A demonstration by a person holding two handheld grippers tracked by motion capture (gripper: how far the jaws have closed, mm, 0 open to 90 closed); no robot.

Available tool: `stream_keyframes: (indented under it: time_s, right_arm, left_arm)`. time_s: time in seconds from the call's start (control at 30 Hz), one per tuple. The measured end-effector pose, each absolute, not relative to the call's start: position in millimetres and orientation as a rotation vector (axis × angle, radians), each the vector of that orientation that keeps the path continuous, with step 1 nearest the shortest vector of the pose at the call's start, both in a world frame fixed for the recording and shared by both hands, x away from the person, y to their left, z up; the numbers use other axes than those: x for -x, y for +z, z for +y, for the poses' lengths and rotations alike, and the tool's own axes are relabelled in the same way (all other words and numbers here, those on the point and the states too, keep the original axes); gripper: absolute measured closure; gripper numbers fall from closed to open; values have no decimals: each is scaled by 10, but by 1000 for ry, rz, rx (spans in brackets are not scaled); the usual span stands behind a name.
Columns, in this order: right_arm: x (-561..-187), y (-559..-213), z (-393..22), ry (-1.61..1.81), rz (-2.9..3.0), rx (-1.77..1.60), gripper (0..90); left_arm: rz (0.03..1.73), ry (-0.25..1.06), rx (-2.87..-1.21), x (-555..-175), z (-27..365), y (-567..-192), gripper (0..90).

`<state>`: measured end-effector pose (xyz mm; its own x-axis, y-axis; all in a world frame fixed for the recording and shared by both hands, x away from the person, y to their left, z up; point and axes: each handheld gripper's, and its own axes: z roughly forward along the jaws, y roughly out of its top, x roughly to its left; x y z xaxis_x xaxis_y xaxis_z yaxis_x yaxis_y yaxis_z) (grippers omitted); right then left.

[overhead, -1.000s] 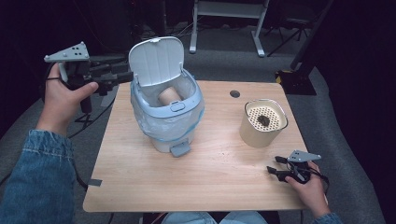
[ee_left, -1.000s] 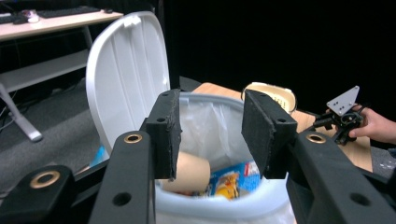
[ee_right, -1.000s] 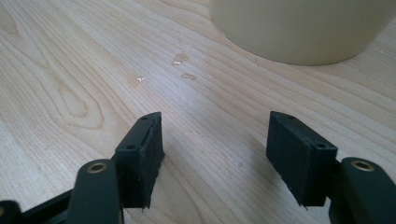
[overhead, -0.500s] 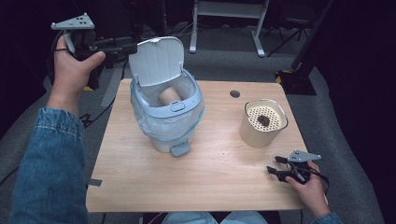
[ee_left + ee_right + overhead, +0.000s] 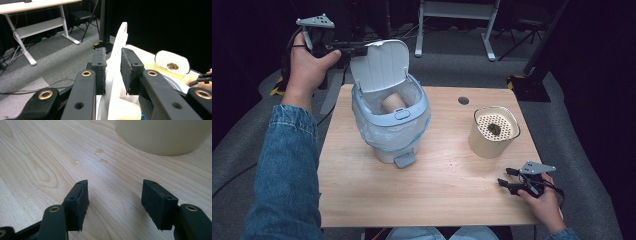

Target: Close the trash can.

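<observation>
A pale blue pedal bin [image 5: 389,130] lined with a clear bag stands on the wooden table [image 5: 437,200]. Its white lid [image 5: 379,65] is raised, and a cardboard roll [image 5: 393,103] lies inside. My left gripper [image 5: 353,48] reaches in from the far left to the lid's top edge. In the left gripper view the lid [image 5: 116,62] stands edge-on between the jaws of the left gripper [image 5: 113,67]. They have just been closing, and the pads lie against both its faces. My right gripper [image 5: 504,177] rests open near the table's front right, the gap of the right gripper [image 5: 113,200] holding nothing.
A beige canister [image 5: 494,132] with a perforated top and a dark lump on it stands right of the bin, just beyond the right gripper [image 5: 162,135]. A cable hole [image 5: 463,100] is in the tabletop. Desk legs [image 5: 452,30] and cables stand on the floor behind.
My left hand has moved right and away from me to the raised lid, and its jaws now flank the lid's edge. The right hand has stayed put.
</observation>
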<state>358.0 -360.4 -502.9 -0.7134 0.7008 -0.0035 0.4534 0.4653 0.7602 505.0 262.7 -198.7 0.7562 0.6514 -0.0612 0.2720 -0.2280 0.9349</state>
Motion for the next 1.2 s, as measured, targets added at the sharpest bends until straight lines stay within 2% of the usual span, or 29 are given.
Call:
stream_keyframes:
  time_s: [0.2, 0.43, 0.57, 0.87, 1.0, 1.2]
  right_arm:
    - [-3582, -5030, -3605, 1104, 2403, -980, 389]
    - [-3582, -5030, -3605, 1104, 2403, -981, 389]
    - [-3582, -5030, -3607, 1103, 2404, -978, 389]
    - [-3583, -5030, -3607, 1102, 2404, -977, 389]
    - [-3583, -5030, -3607, 1102, 2405, -978, 389]
    - [-3583, -5030, -3606, 1104, 2408, -975, 382]
  left_arm:
    - [653, 320, -1800, -4971, 2637, -2023, 766]
    - [567, 186, -1801, -4814, 2579, -2062, 752]
    - [551, 164, -1811, -4756, 2552, -2086, 756]
    - [457, 16, -1852, -4596, 2365, -2287, 745]
    - [471, -40, -1860, -4571, 2262, -2390, 737]
    - [490, -26, -1922, -4565, 2131, -2519, 767]
